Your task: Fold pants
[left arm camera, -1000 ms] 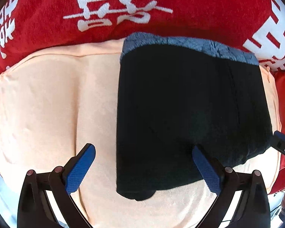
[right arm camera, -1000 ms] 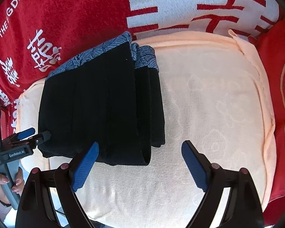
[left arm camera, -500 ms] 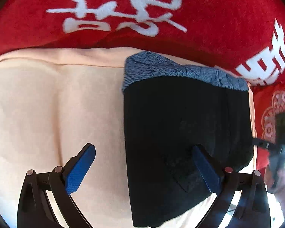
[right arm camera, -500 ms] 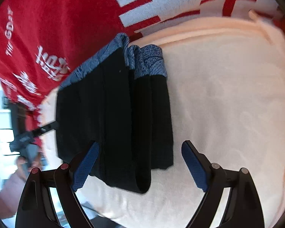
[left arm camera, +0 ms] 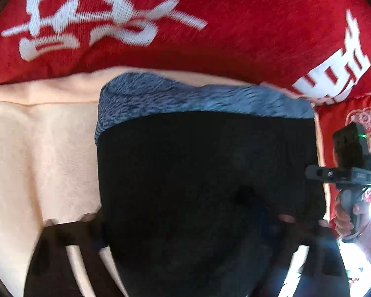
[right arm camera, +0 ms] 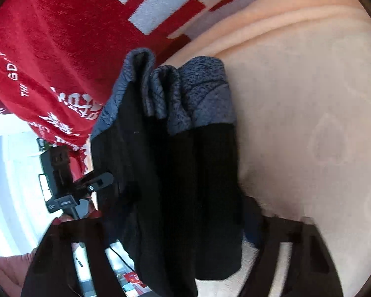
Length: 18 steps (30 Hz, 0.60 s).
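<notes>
The folded black pants with a blue-grey patterned waistband lie on the peach cushion. In the left wrist view my left gripper is open, its blurred fingers straddling the near edge of the pants. In the right wrist view the pants show as stacked folds, and my right gripper is open, straddling their near end. The right gripper also shows at the pants' right edge; the left gripper shows at their left edge.
A red blanket with white characters covers the sofa back behind the cushion. A red patterned pillow lies at the right. A bright room area lies beyond the cushion's edge. Bare cushion extends to the right of the pants.
Both grippers have moved in closer and lower over the near end of the pants, which now fill more of each view. Both views are motion-blurred. The jaws remain open.
</notes>
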Motion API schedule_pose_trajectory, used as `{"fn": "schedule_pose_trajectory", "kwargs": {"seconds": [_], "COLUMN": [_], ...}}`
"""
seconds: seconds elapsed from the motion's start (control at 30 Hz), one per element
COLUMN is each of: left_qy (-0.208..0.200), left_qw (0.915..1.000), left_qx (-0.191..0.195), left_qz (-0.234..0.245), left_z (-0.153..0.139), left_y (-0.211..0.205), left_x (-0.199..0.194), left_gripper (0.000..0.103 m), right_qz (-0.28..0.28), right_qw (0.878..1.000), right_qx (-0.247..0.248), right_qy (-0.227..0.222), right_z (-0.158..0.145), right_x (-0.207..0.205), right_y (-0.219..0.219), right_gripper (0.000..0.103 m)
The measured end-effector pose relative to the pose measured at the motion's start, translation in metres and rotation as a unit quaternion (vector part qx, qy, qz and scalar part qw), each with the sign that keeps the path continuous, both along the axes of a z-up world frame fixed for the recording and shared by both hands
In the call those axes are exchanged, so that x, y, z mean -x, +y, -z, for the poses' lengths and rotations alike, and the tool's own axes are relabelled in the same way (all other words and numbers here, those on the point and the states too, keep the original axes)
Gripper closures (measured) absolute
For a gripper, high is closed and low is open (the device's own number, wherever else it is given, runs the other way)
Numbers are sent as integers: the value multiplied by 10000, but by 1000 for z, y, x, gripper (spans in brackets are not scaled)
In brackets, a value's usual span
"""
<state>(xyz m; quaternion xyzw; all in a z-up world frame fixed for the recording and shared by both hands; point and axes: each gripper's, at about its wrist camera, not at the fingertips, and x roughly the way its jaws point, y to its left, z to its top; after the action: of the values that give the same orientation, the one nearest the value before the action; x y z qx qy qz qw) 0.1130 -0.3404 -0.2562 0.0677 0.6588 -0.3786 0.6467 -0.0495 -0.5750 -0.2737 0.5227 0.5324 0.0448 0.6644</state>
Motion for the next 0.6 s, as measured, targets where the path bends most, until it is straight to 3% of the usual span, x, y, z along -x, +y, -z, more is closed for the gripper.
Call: {"fn": "schedule_pose_trajectory", "kwargs": {"seconds": [0.03, 0.13, 0.37, 0.6], "left_qy": [-70, -217, -466, -473], "left_qw": [10000, 9998, 9987, 9978], "left_qx": [39, 35, -20, -265], "left_qz": [-12, -20, -190, -376], "left_z": [-6, -25, -74, -85], "left_y": [-2, 0, 26, 77], "left_x": [3, 12, 48, 87], "left_gripper": [33, 43, 43, 43], "right_qz": [39, 129, -100, -187], "right_qw": [9999, 9994, 9983, 9975], "right_qx": [-70, -229, -355, -535], "right_qy": [-65, -238, -449, -414], "right_z": [-4, -17, -53, -68], "right_x": [5, 12, 34, 65], "right_y": [-3, -7, 18, 65], "right_gripper": [48, 62, 63, 63]}}
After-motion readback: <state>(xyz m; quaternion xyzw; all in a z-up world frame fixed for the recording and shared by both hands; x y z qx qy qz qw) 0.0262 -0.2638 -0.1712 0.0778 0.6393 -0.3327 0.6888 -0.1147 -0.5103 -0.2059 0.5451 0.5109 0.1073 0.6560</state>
